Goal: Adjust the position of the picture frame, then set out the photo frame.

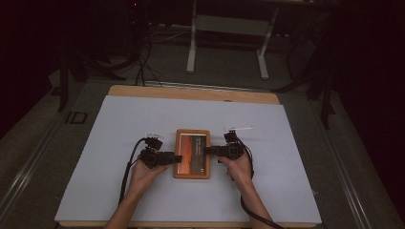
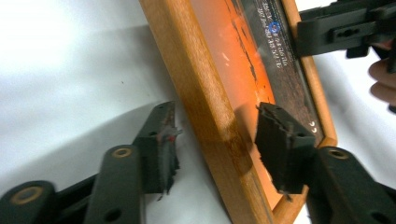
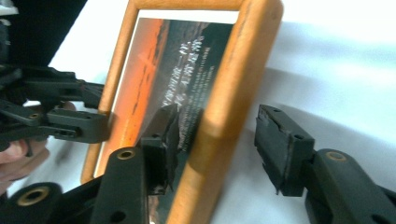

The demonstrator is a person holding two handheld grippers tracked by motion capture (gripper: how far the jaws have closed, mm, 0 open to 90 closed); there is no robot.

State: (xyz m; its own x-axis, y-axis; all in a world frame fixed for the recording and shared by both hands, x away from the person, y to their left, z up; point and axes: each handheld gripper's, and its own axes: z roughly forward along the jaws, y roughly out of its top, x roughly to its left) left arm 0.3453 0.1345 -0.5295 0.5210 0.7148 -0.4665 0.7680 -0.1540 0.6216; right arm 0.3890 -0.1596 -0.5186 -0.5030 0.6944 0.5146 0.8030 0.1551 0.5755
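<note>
A wooden picture frame (image 1: pixel 192 153) with an orange sunset print lies flat on the white sheet (image 1: pixel 119 143). My left gripper (image 1: pixel 177 159) reaches in from the left, and its jaws straddle the frame's left rail (image 2: pixel 212 112). The pads (image 2: pixel 161 149) stand a little off the wood on both sides, so my left gripper (image 2: pixel 219 149) is open. My right gripper (image 1: pixel 206 150) comes in from the right. In its own view, the right gripper (image 3: pixel 215 144) has its open jaws on either side of the right rail (image 3: pixel 229 93), with gaps showing. Each gripper view shows the other gripper (image 2: pixel 345 30) (image 3: pixel 60 121) across the frame.
The white sheet covers most of the wooden table (image 1: pixel 191 93). Both forearms come in from the table's near edge. Beyond the far edge are a white desk's legs (image 1: pixel 192 47) and cables on the dark floor (image 1: pixel 143 67).
</note>
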